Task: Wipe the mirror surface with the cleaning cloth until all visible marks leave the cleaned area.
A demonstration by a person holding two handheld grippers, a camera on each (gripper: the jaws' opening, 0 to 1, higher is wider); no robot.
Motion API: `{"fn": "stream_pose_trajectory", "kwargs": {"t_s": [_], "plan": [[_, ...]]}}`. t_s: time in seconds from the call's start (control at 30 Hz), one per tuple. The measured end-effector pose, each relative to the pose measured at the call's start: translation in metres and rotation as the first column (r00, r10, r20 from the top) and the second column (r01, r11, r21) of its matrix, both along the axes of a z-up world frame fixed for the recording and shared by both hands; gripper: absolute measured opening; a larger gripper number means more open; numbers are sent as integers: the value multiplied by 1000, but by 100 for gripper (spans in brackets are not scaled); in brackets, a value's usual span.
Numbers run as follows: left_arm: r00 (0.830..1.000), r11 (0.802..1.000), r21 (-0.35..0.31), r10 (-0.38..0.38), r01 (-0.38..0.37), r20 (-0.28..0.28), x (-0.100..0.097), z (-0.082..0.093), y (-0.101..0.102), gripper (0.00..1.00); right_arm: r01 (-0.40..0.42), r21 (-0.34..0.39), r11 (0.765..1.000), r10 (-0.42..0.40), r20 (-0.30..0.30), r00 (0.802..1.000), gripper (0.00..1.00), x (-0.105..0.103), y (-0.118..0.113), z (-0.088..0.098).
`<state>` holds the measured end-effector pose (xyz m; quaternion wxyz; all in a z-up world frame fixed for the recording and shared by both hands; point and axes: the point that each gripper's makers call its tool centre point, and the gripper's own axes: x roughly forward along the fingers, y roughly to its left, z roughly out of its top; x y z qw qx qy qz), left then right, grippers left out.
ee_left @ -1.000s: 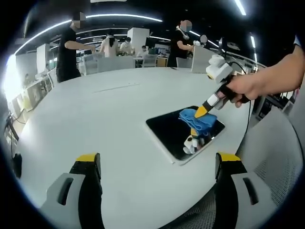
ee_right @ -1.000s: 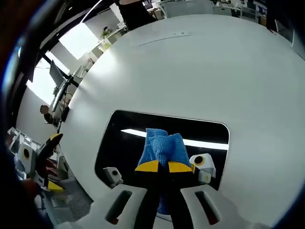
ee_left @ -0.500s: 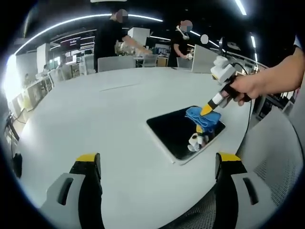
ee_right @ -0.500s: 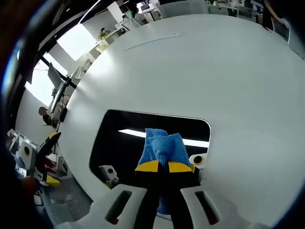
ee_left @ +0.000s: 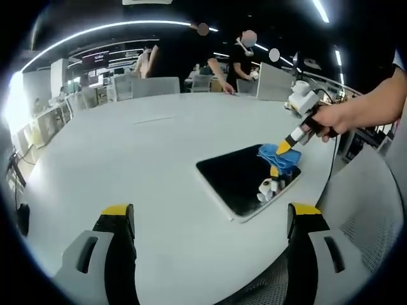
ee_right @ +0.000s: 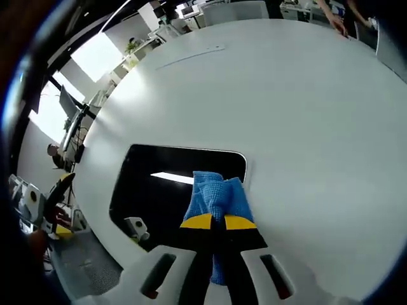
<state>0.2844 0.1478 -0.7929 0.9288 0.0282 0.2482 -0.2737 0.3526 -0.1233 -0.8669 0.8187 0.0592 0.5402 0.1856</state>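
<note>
A dark rectangular mirror (ee_left: 245,180) lies flat on the round white table (ee_left: 127,159). A blue cleaning cloth (ee_left: 278,157) rests on the mirror's far right corner, and my right gripper (ee_left: 284,147), held by a hand, is shut on it. In the right gripper view the cloth (ee_right: 216,198) hangs from the shut yellow-tipped right gripper (ee_right: 212,222) at the right end of the mirror (ee_right: 159,190). My left gripper (ee_left: 210,213) stands open near the table's front edge, well short of the mirror, with nothing between its fingers.
Several people stand at the far side of the table near chairs (ee_left: 156,85) and a laptop (ee_left: 275,82). A mesh chair (ee_left: 362,222) sits at the right. The other gripper (ee_right: 54,197) appears at the left of the right gripper view.
My right gripper has dragged the cloth across the mirror toward its far right corner. The left gripper has stayed put. People in the background have walked to the right.
</note>
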Motion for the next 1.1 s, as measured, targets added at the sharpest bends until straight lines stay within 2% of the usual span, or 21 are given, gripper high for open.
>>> {"fn": "stream_pose_trajectory", "kwargs": {"t_s": [0.5, 0.9, 1.1], "plan": [[1000, 1000, 6, 14, -14, 5, 1, -1, 2, 99, 16, -23, 1000, -16, -15, 1000, 0, -3, -9, 0], [1000, 1000, 6, 22, -22, 18, 1, 2, 3, 99, 42, -8, 999, -42, -13, 999, 0, -3, -9, -1], [1000, 1000, 14, 15, -15, 25, 2, 2, 2, 99, 47, -42, 998, -47, 6, 999, 0, -8, -6, 0]]}}
